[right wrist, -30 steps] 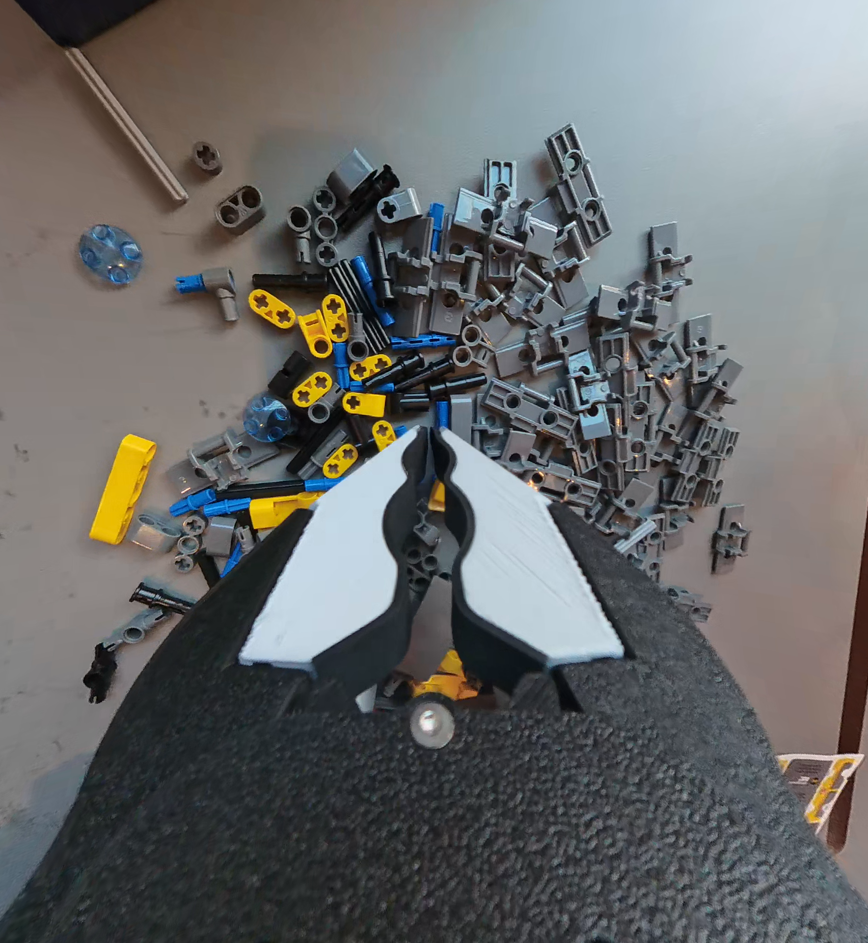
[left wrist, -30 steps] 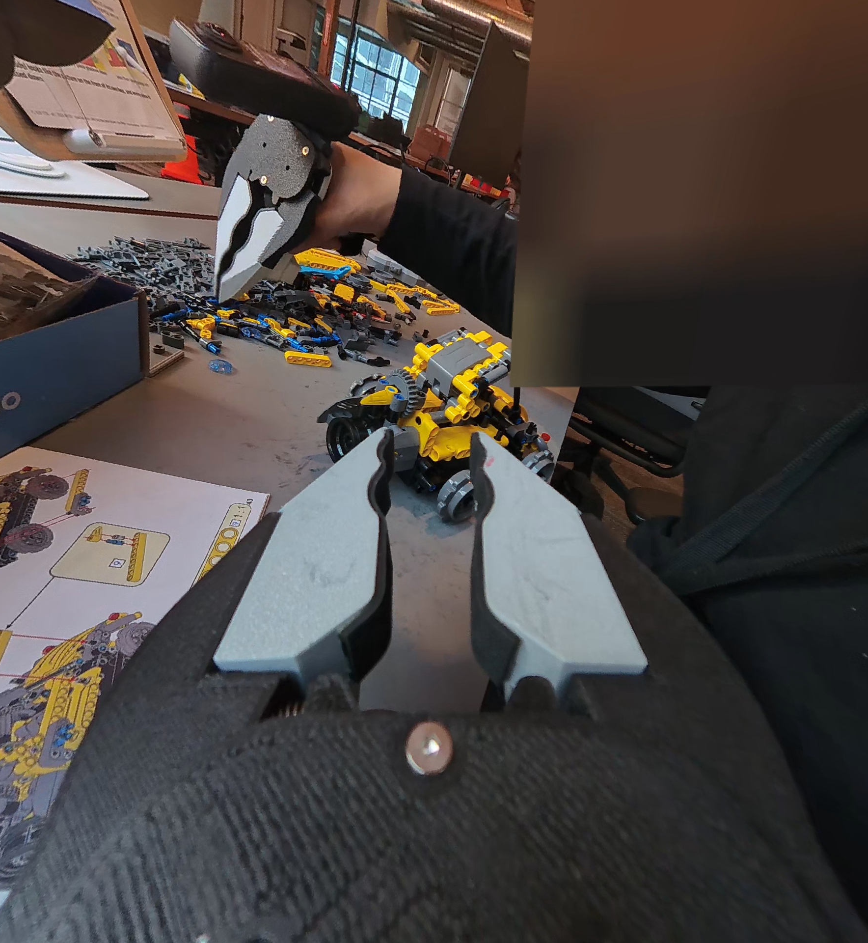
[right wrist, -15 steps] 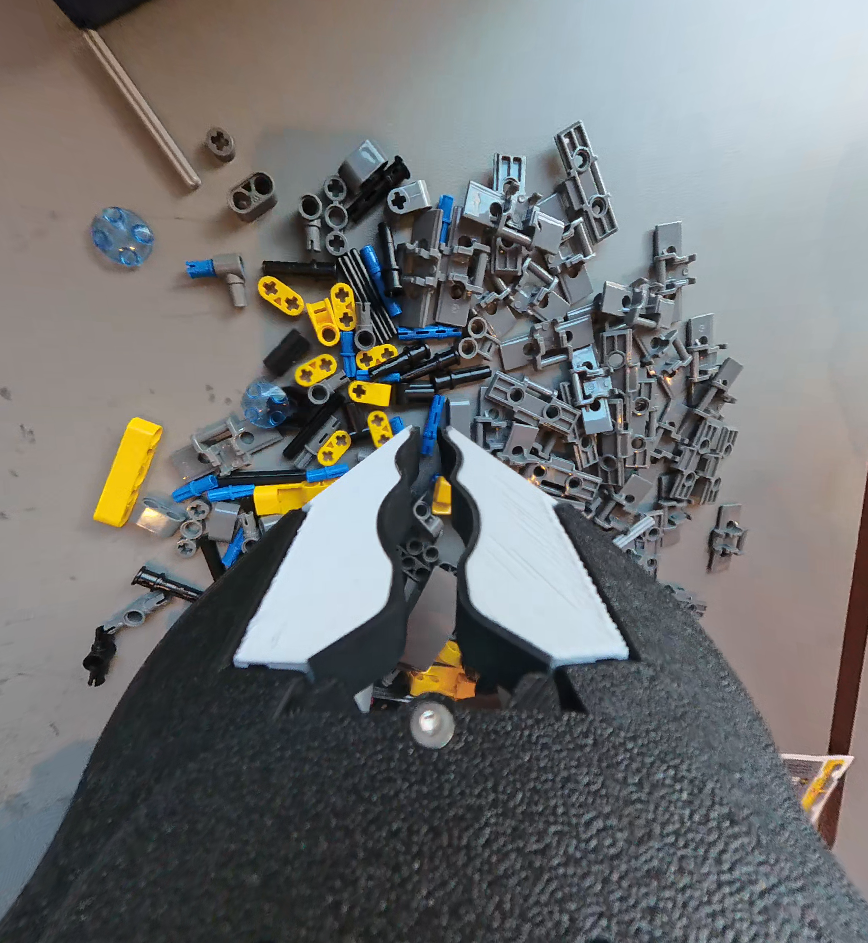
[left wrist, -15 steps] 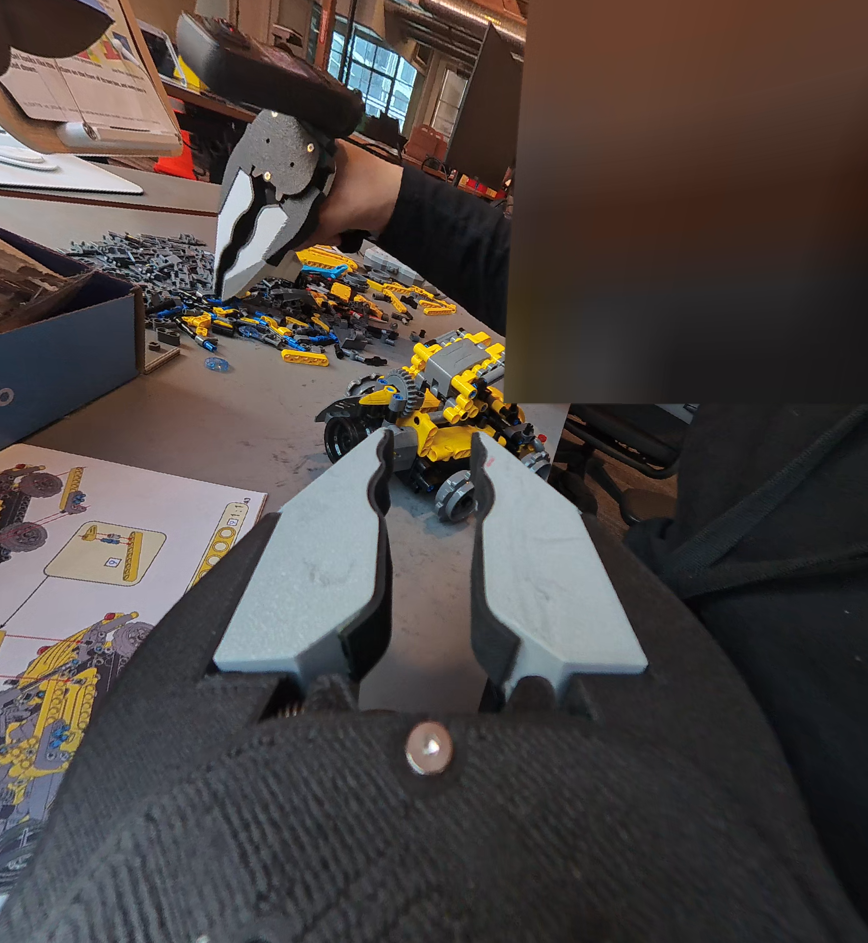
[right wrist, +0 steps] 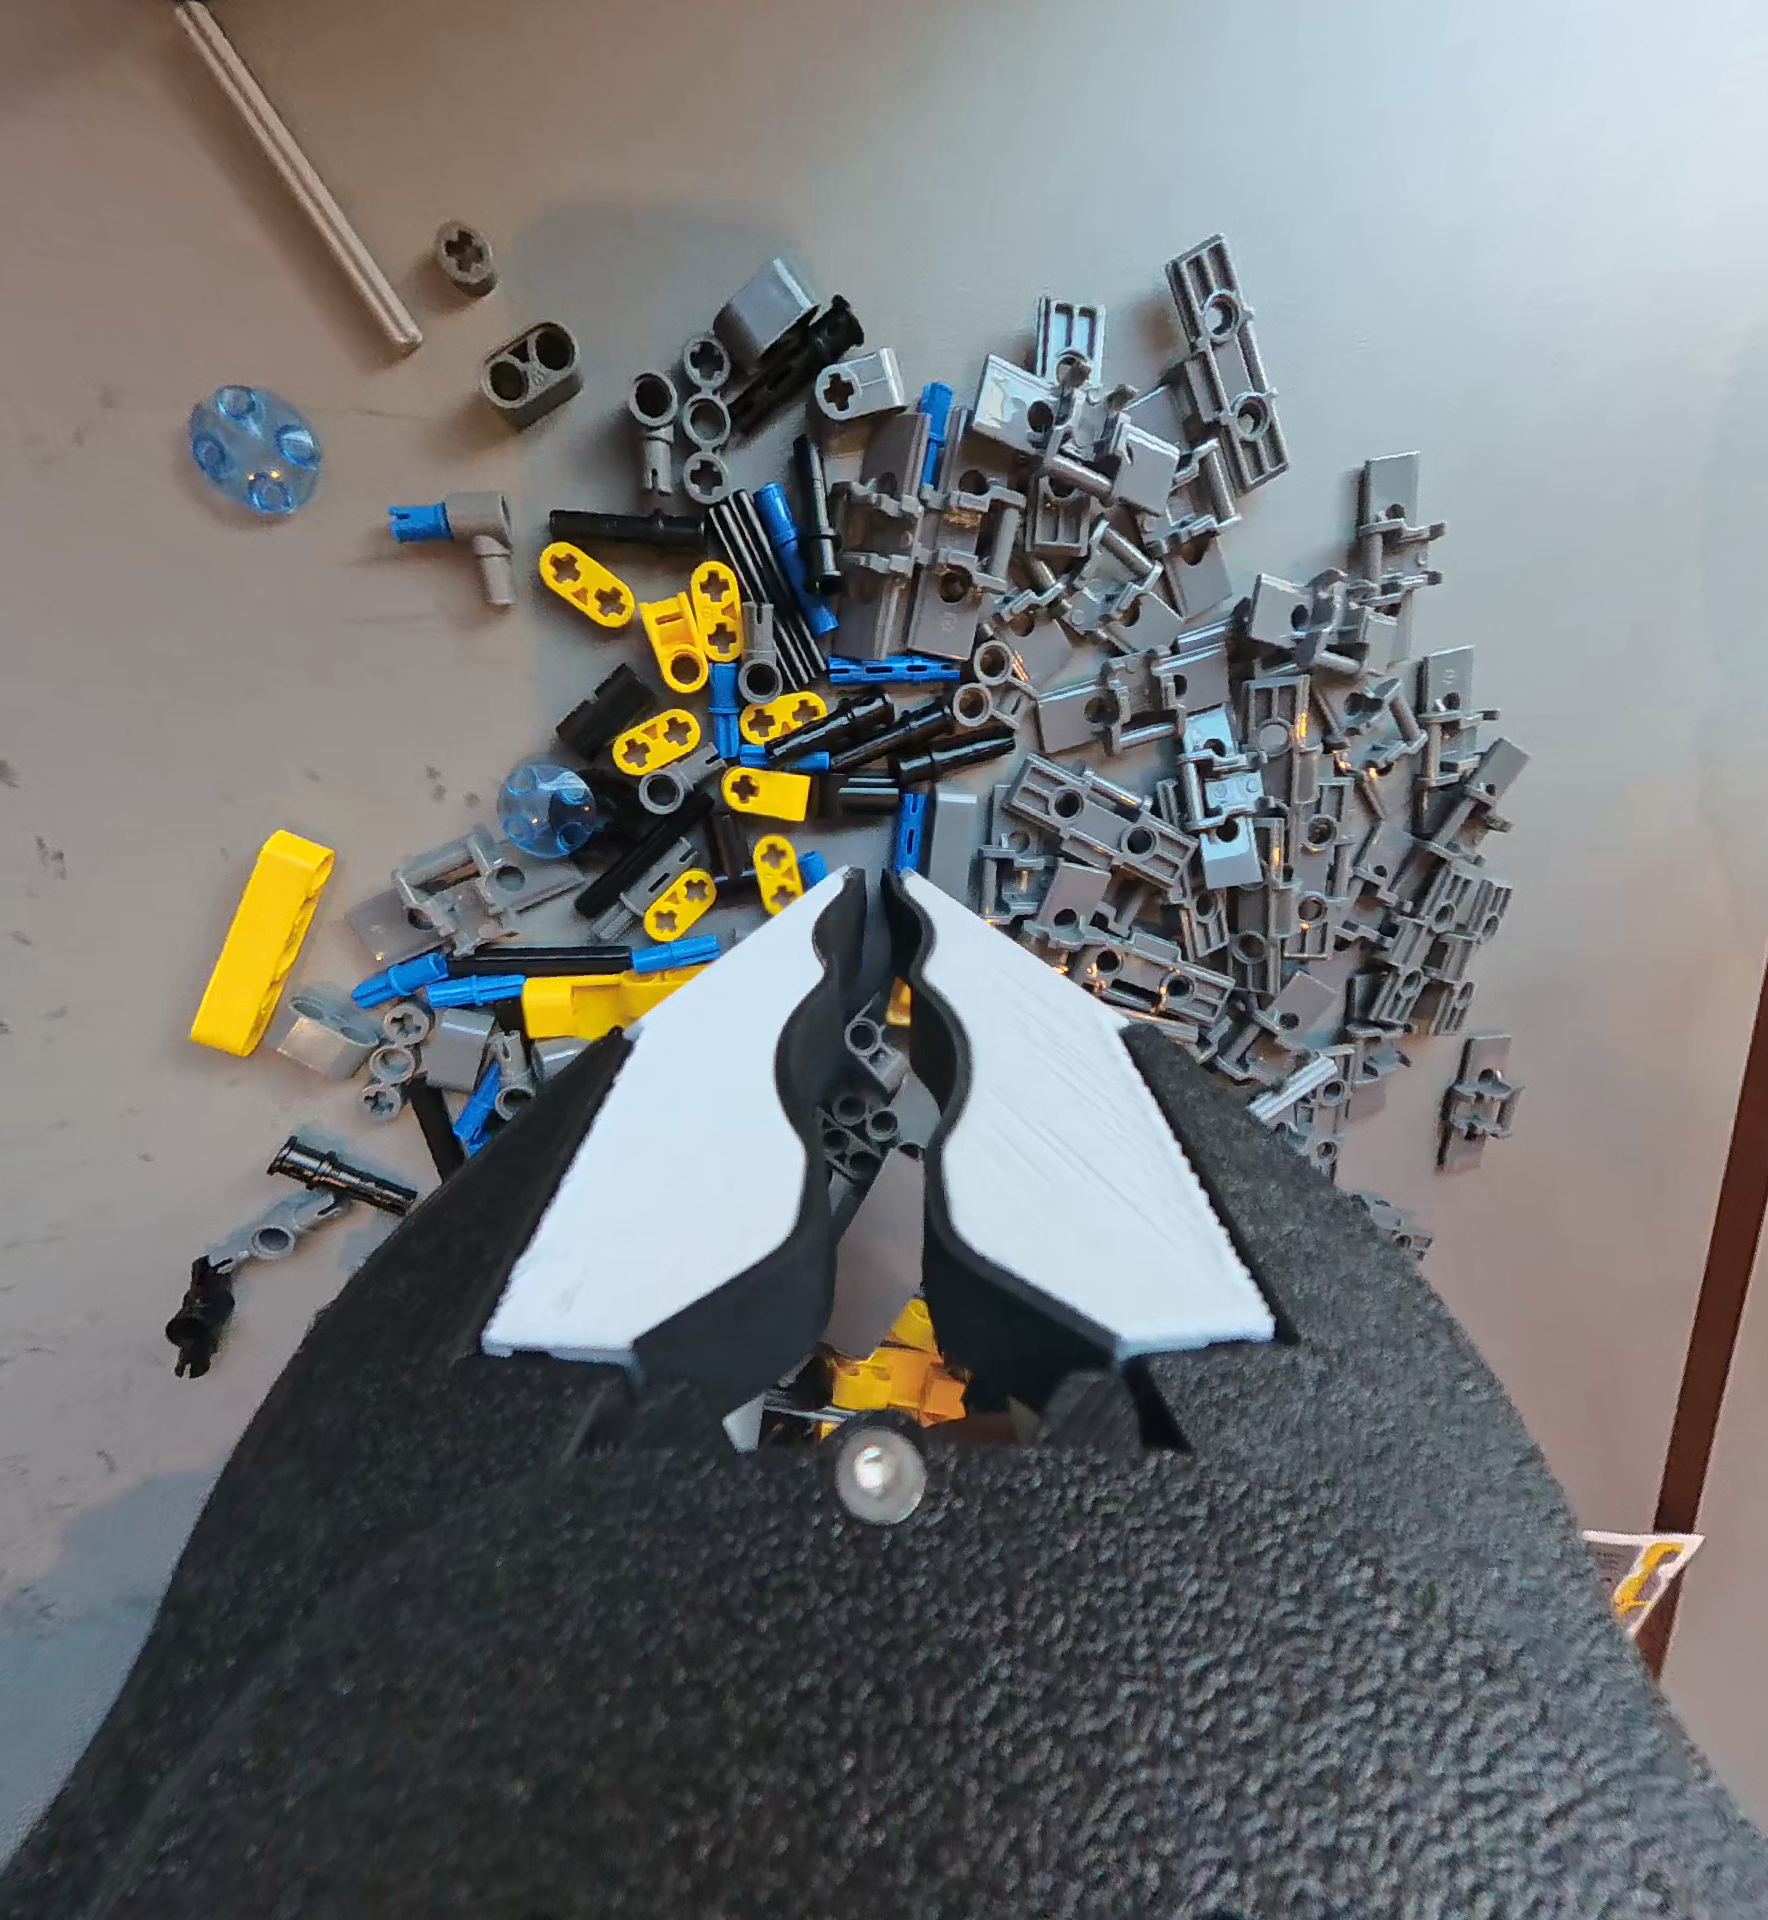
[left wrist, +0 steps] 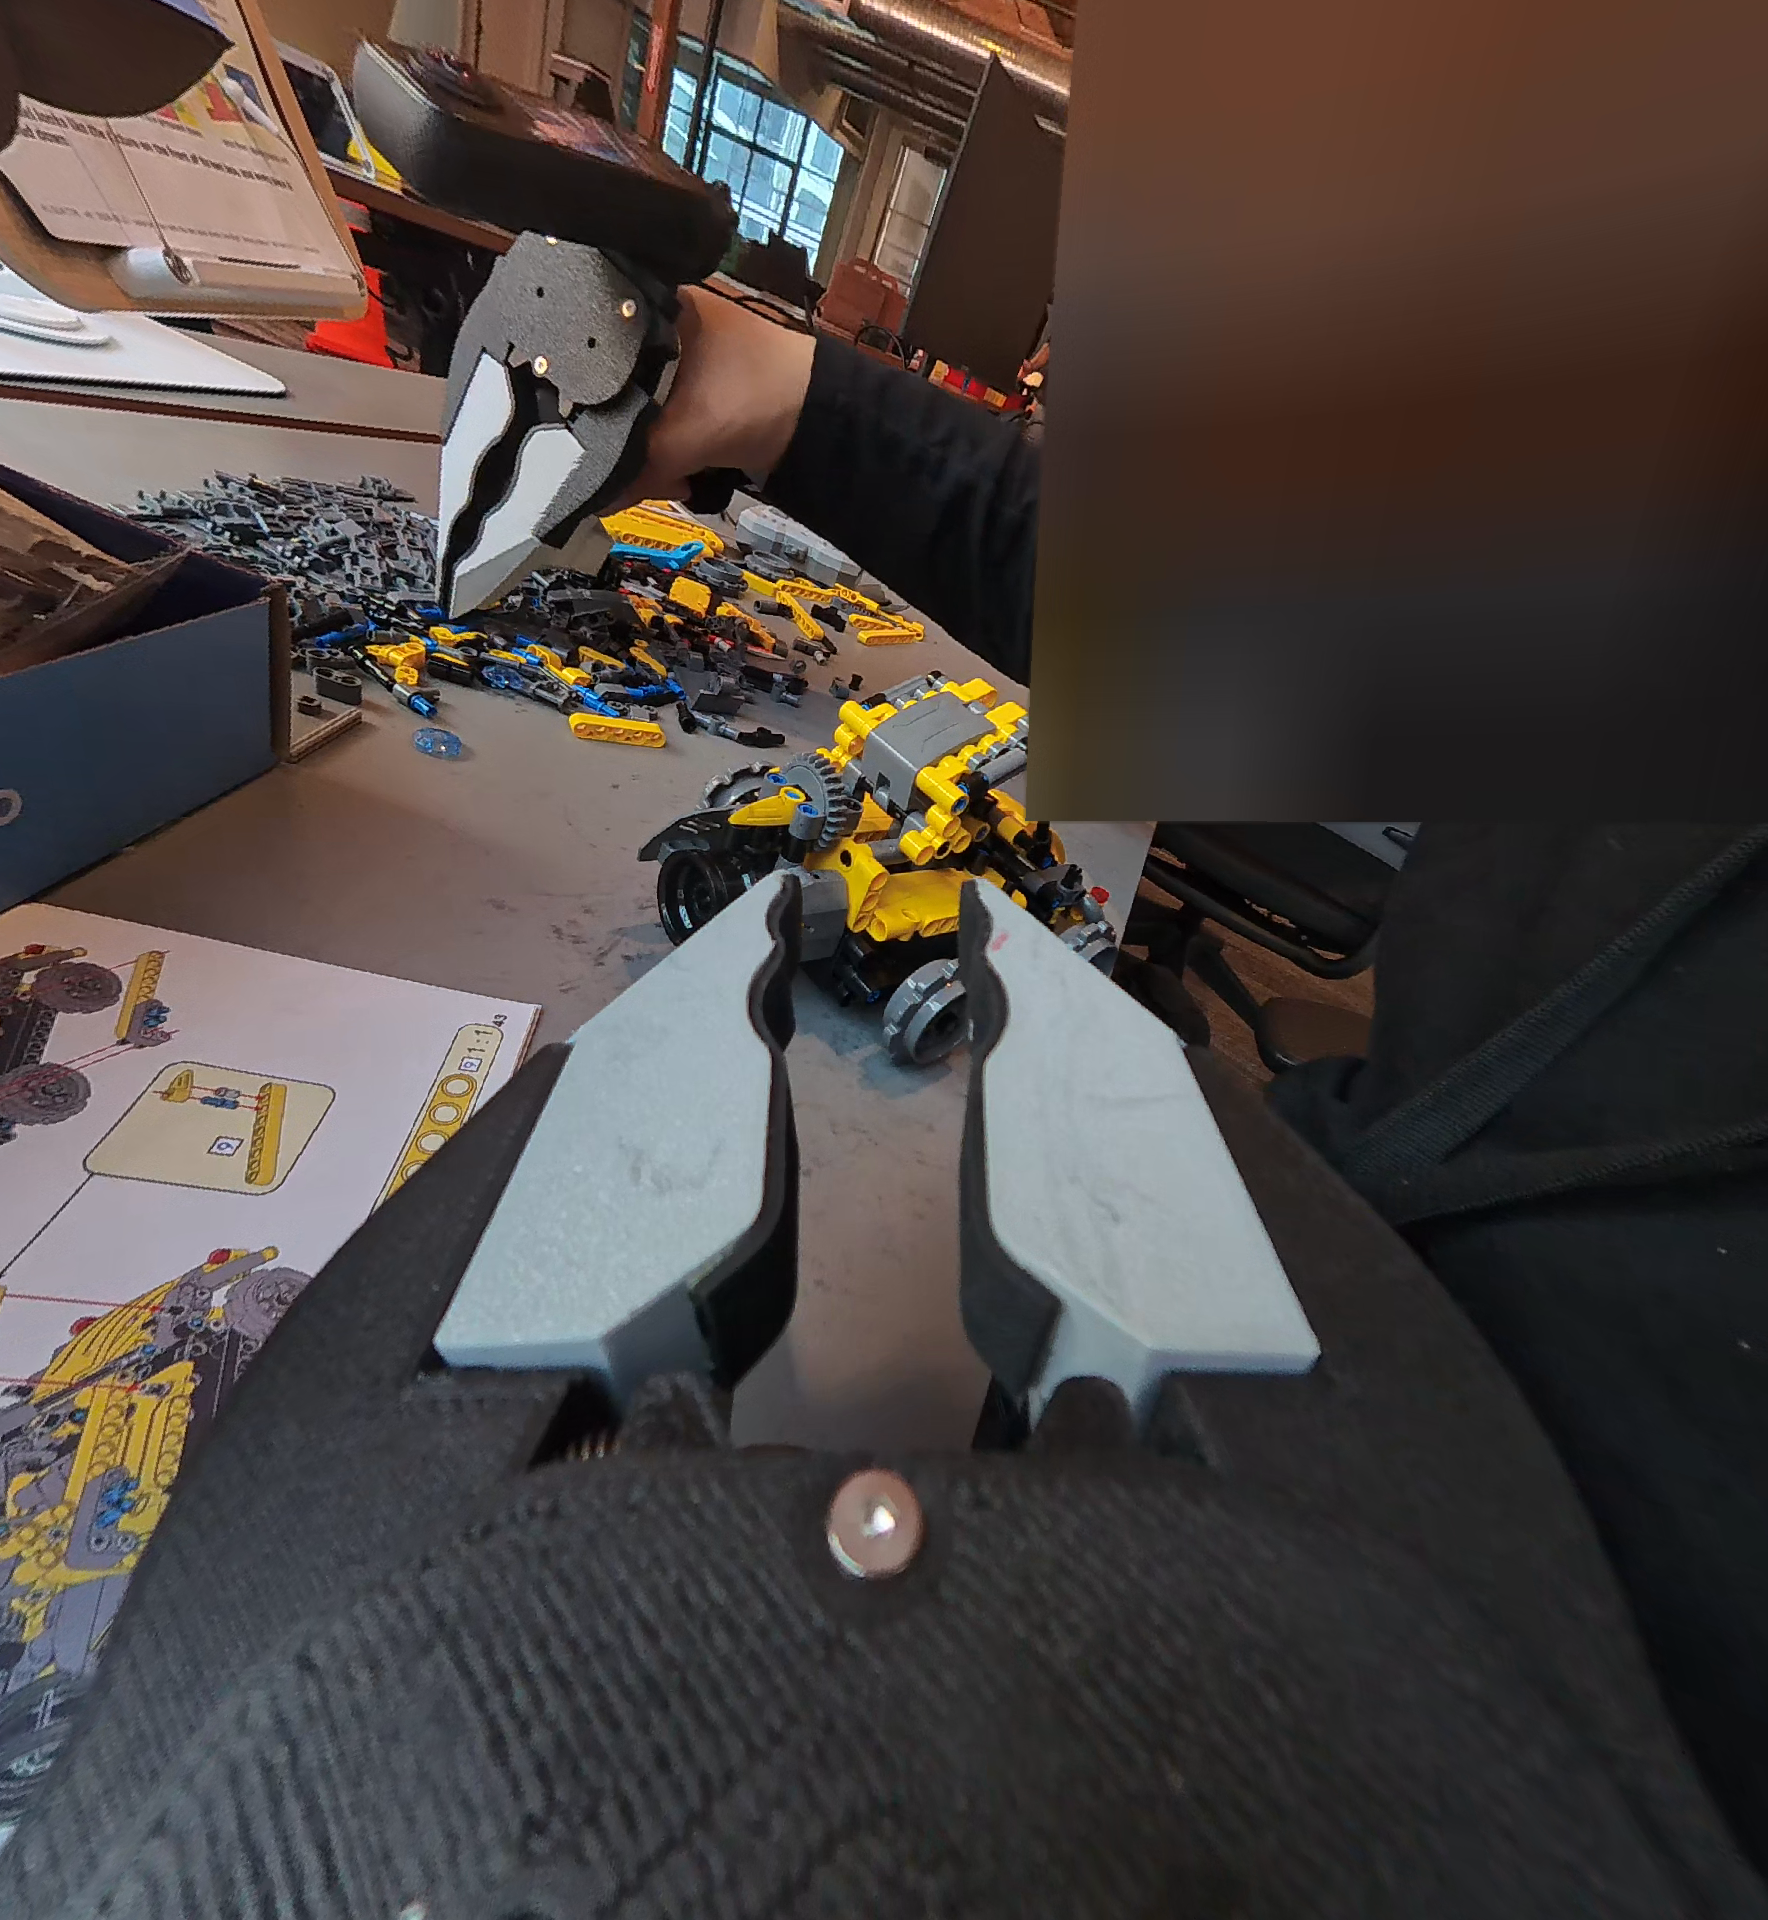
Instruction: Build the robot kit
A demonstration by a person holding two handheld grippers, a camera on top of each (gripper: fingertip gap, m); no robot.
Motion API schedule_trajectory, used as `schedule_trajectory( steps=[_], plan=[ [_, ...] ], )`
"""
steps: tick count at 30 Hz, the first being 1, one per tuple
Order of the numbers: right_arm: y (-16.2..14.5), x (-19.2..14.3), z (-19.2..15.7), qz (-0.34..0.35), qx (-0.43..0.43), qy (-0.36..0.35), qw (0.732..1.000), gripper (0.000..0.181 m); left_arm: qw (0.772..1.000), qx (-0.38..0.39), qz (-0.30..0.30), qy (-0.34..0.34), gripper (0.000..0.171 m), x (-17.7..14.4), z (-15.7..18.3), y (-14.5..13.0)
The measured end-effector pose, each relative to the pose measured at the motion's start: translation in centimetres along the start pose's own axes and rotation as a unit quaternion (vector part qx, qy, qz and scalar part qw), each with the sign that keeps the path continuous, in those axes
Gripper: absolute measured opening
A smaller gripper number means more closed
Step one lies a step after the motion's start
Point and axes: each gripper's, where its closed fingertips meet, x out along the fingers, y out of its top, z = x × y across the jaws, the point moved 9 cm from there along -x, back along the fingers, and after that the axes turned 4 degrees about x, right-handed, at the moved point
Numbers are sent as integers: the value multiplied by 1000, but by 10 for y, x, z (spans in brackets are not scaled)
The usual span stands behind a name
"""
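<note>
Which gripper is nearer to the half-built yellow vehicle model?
Left. The left gripper is open just in front of the yellow vehicle model; the right gripper points down at the pile of loose parts farther back.

My right gripper (right wrist: 875, 883) covers the near part of the brick pile (right wrist: 963, 665), and I cannot tell whether its tips pinch anything. My left gripper (left wrist: 875, 914) hides the yellow model's (left wrist: 890, 821) near side, and the instruction sheet (left wrist: 184, 1143) runs off the left edge.
</note>
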Motion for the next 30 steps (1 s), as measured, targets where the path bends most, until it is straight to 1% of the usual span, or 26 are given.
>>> schedule_trajectory(
  steps=[5, 10, 14, 16, 19, 21, 23, 26, 28, 30],
  plan=[
    [-3, 1, 4, 1, 5, -6, 1000, 6, 1000, 0, 0, -1, 27, 0, 0, 0],
    [-1, 4, 4, 7, 6, 17, 1000, 4, 1000, -2, 0, -1, 27, 0, 0, 0],
    [-1, 4, 6, 3, 7, 23, 1000, 5, 1000, -4, 1, -1, 27, 0, -1, 0],
    [-1, 5, 8, 3, 22, 35, 999, 5, 1000, -4, 1, -1, 27, 0, -1, 0],
    [-2, 6, 13, -2, 69, 65, 996, 4, 1000, -3, 1, -2, 27, 0, -1, 0],
    [-2, 5, 17, 5, 82, 50, 995, 4, 1000, -2, 2, -3, 27, 0, 0, 0],
    [-2, -5, 15, 34, 94, 61, 993, 4, 1000, -2, 2, -3, 27, 0, 0, 0],
    [-11, -37, 9, 80, 124, 51, 988, 4, 1000, -1, 2, -4, 27, 0, 0, 0],
    [-27, -66, -1, 89, 141, 28, 986, 4, 1000, 0, 2, -4, 27, 0, 0, 0],
    [-52, -96, -16, 81, 151, 5, 985, 4, 1000, 1, 4, -6, 27, -1, 1, 0]
  ],
)
